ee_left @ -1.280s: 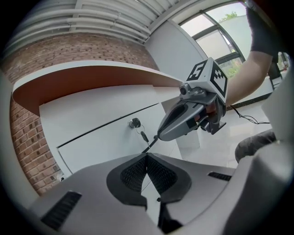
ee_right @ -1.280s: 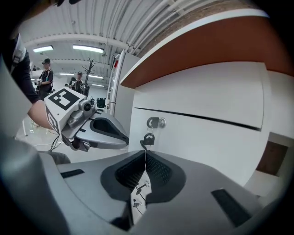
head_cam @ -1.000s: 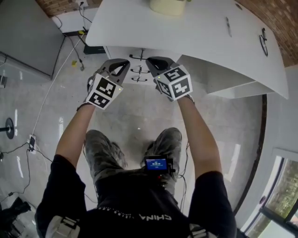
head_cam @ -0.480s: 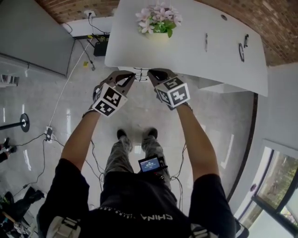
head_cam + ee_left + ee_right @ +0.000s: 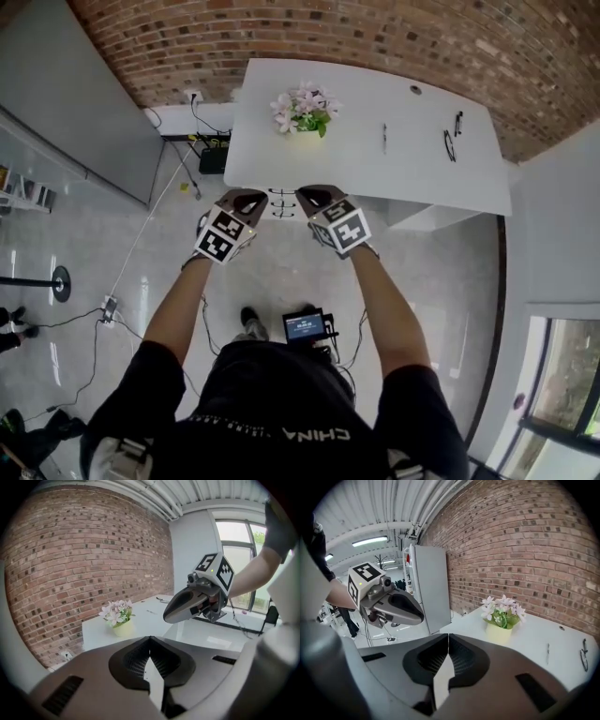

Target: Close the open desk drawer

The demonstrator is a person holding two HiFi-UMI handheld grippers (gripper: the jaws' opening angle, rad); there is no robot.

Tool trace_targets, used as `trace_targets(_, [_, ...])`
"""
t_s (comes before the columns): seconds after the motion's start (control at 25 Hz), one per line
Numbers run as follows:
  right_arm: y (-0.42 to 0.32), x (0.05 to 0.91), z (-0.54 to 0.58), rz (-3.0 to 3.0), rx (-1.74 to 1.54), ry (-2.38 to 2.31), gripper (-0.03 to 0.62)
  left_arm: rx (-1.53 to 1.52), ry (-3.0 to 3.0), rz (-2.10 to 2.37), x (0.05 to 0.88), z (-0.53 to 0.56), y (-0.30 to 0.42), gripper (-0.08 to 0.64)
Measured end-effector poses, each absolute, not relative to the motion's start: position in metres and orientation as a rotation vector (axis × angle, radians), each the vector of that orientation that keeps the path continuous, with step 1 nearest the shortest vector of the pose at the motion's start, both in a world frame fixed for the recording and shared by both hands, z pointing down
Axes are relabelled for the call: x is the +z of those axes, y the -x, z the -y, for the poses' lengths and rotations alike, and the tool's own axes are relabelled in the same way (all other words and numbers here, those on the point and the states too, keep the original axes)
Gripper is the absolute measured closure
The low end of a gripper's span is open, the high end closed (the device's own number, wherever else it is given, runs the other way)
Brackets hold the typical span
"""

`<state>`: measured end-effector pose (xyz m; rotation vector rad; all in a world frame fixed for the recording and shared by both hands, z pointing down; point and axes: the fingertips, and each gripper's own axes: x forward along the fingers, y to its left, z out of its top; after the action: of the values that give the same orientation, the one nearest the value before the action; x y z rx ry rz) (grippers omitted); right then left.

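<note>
1. Head view: the white counter stands against the brick wall, with the flower pot on it. The drawer shows its dark handles straight below the pot, just past the counter's near edge. I can't tell how far out it sits. The left gripper and right gripper hang either side of the handles, below the pot. No contact is visible.
2. Left gripper view: the left gripper has its jaws fully closed, pads meeting at the seam, nothing held. The pot is ahead on the counter. The right gripper floats right of the pot. The drawer is out of frame.
3. Right gripper view: the right gripper also has its jaws pressed together and empty. The pot is ahead to the right, and the left gripper is well left of it. There's no drawer here either.
4. Risks, as I judge them:
   - Both cameras look over the counter top, so any push gets lined up blind.
   - An off-centre shove could rack the drawer.
   - The tips could slip off a handle.
   - A hard slam could rock the pot.
</note>
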<state>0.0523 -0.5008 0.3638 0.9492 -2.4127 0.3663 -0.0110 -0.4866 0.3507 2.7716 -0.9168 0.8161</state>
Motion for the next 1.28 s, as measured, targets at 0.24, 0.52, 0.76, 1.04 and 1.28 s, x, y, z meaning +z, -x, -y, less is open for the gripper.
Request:
trace_targets(0.24, [-0.075, 0.356, 0.467, 2.417, 0.297, -0.905, 0.577, 0.783, -2.794, 0.879, 0.334, 0.466, -0.003, 0.548])
trace_targets(0.52, [-0.11, 0.354, 0.435, 2.443, 0.318, -0.89, 0.575, 0.72, -2.796, 0.88, 0.327, 0.432, -0.042, 0.548])
trace_targets(0.76, [-0.128, 0.358, 0.411, 2.455, 0.323, -0.887, 0.577, 0.784, -2.791, 0.9, 0.337, 0.399, -0.058, 0.548])
trace_targets(1.04, [-0.157, 0.345, 0.362, 2.431, 0.276, -0.941, 0.577, 0.808, -2.825, 0.92, 0.324, 0.349, -0.066, 0.548])
trace_targets(1.28, [-0.136, 0.322, 0.3, 2.421, 0.186, -0.948, 0.575, 0.786, -2.884, 0.954, 0.307, 0.271, -0.051, 0.548])
